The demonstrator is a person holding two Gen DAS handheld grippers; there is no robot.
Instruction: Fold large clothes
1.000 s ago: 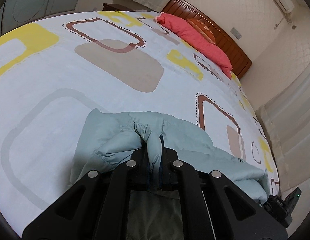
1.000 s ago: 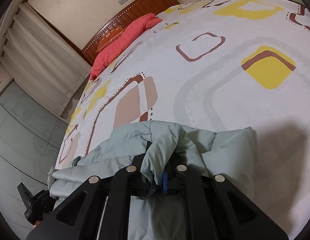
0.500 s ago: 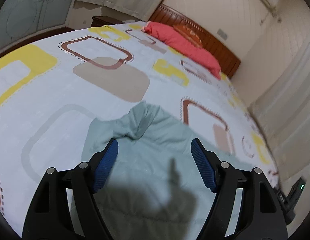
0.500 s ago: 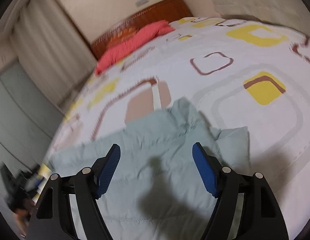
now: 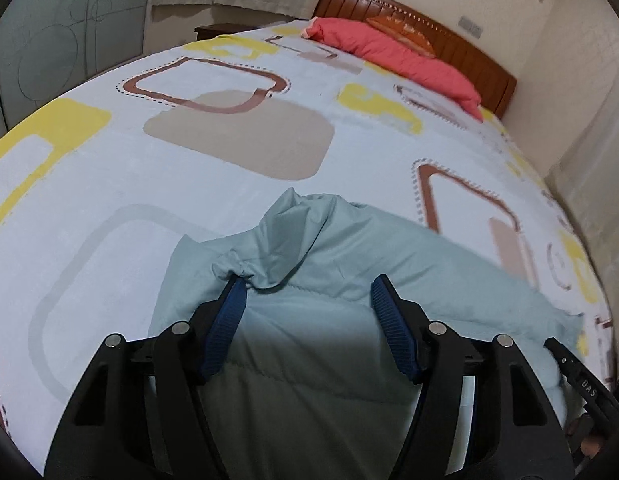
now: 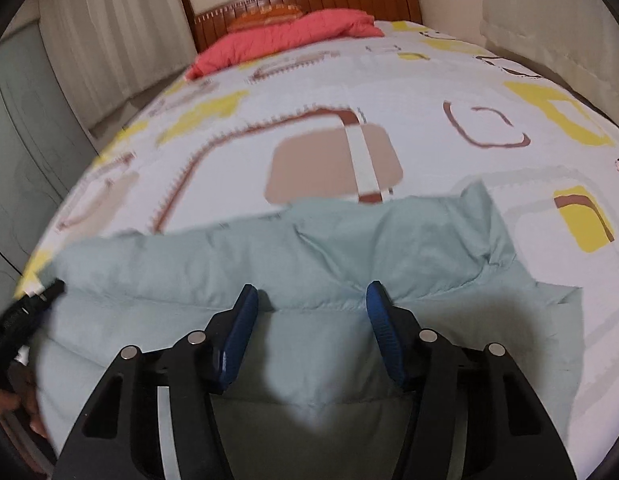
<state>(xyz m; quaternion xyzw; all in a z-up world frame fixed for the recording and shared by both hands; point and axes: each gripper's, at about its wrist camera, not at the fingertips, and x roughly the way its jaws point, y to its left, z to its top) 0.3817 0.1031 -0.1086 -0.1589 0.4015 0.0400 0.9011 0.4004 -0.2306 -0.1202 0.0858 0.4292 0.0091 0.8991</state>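
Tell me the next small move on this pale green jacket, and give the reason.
Probably lower the left gripper onto the bunched cuff beside its left finger and close on it. Both grippers are open, the right gripper too, holding nothing. The jacket lies on the bed with that end rumpled and sticking up, so it likely needs tucking flat.

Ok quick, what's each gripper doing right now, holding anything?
Left gripper: open, holding nothing, over the pale green padded jacket.
Right gripper: open, holding nothing, above the same jacket.
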